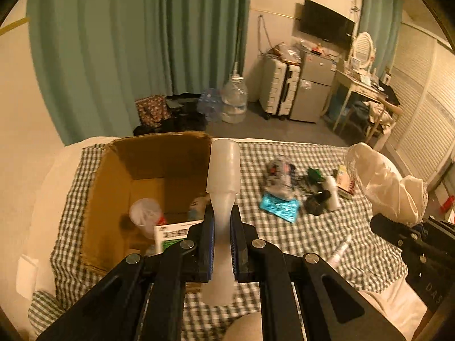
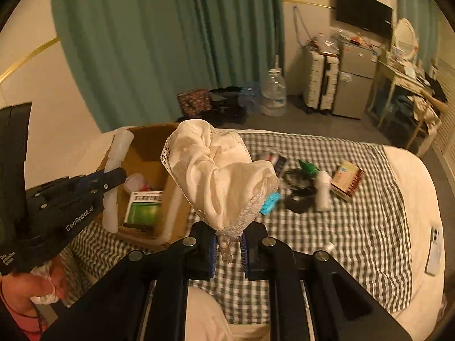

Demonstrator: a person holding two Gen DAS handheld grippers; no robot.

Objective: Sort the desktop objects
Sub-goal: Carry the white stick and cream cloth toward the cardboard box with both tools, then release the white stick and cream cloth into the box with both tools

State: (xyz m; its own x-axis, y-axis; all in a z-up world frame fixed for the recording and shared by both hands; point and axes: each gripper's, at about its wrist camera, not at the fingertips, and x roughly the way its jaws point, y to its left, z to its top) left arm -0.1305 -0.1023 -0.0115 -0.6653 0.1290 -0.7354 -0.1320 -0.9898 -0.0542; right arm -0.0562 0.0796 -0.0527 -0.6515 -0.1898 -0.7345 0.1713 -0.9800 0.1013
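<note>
My left gripper [image 1: 222, 216] is shut on a white translucent bottle [image 1: 223, 167], held upright above the right edge of an open cardboard box [image 1: 148, 167]. It also shows in the right wrist view [image 2: 113, 179] over the box [image 2: 148, 153]. My right gripper [image 2: 227, 238] is shut on a bunched cream lace-trimmed cloth [image 2: 216, 170], held above the checked cloth right of the box. The cream cloth shows in the left wrist view [image 1: 381, 176]. The box holds a clear cup [image 1: 145, 216] and a green-and-white carton [image 2: 143, 209].
On the checked bedcover [image 2: 355, 227] lie a turquoise packet [image 1: 280, 206], a dark pile with a green item [image 2: 301, 182], a small white bottle [image 2: 322, 190], a cream box [image 2: 348, 180] and a phone [image 2: 435, 251]. Beyond are a suitcase, fridge, water jug and desk.
</note>
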